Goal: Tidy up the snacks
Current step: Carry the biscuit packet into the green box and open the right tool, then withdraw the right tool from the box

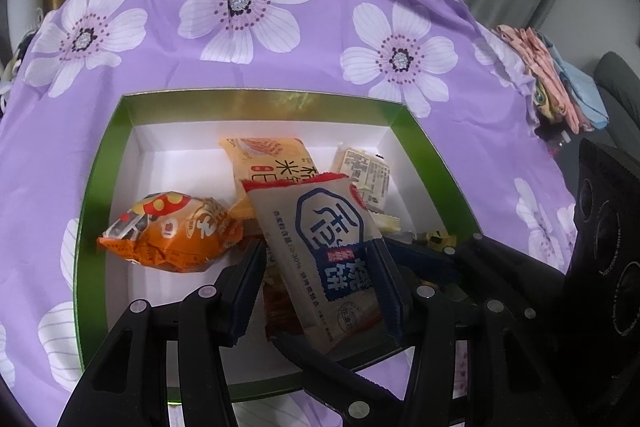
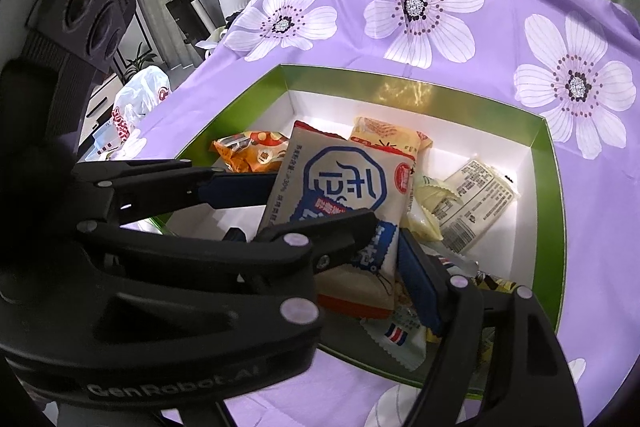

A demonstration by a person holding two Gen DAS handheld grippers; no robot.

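Note:
A beige cracker packet with blue print [image 1: 320,247] [image 2: 340,187] is tilted up over an open green box with a white inside [image 1: 92,227] [image 2: 556,227]. My left gripper [image 1: 316,247] [image 2: 324,201] is shut on it, one blue pad pressing on each long edge. My right gripper [image 2: 320,239] reaches in from the near side. Its right finger [image 2: 420,279] [image 1: 432,263] stands just beside the packet's edge, not pressing. Its other finger is mostly hidden behind the left gripper. In the box lie an orange snack bag [image 1: 172,239] [image 2: 252,151], a yellow rice-cracker pack [image 1: 272,159] [image 2: 384,135] and a white labelled pack [image 1: 368,175] [image 2: 476,207].
The box sits on a purple cloth with white flowers [image 1: 280,67] [image 2: 440,47]. A red packet [image 1: 280,307] and several small wrappers [image 2: 400,335] lie under the held one. Folded cloths [image 1: 552,79] rest at the table's right edge. A plastic bag [image 2: 140,95] sits off to the left.

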